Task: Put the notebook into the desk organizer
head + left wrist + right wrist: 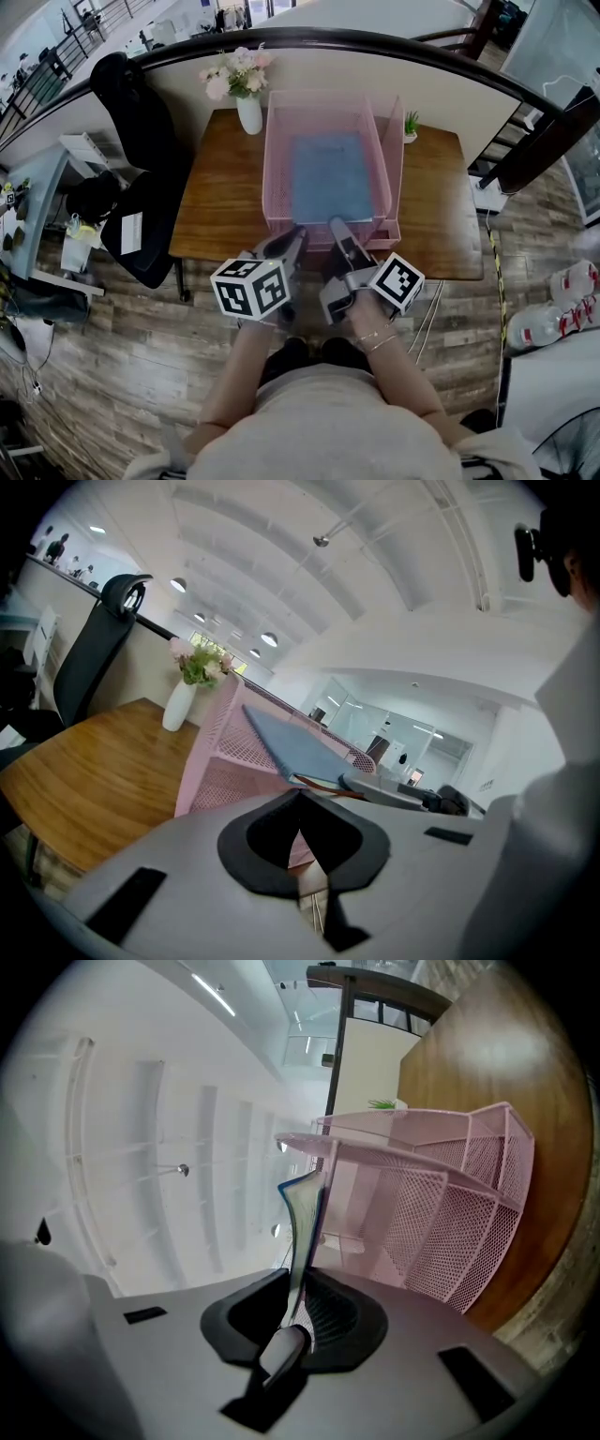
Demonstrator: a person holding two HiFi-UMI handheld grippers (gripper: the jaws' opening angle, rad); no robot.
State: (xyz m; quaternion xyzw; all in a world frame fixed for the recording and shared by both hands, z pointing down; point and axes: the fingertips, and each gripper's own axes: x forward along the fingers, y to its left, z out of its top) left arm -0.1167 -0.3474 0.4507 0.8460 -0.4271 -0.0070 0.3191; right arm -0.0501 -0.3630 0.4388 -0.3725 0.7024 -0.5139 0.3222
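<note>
A blue notebook (pixel 330 178) lies flat in the top tray of the pink mesh desk organizer (pixel 279 159) on the wooden table (pixel 220 206). My right gripper (pixel 339 234) is at the notebook's near edge. In the right gripper view the notebook (pixel 305 1222) stands edge-on between the jaws of the right gripper (pixel 295 1321), with a dark gap beside it, so the jaws are open. My left gripper (pixel 292 246) sits just left of it at the organizer's front, shut on nothing. The left gripper view shows the notebook (pixel 295 747) sloping into the organizer (pixel 220 752).
A white vase of flowers (pixel 246 94) stands at the table's back left and a small green plant (pixel 411 124) at the back right. A black office chair (pixel 141 187) is left of the table. Water bottles (pixel 553 309) lie on the floor at right.
</note>
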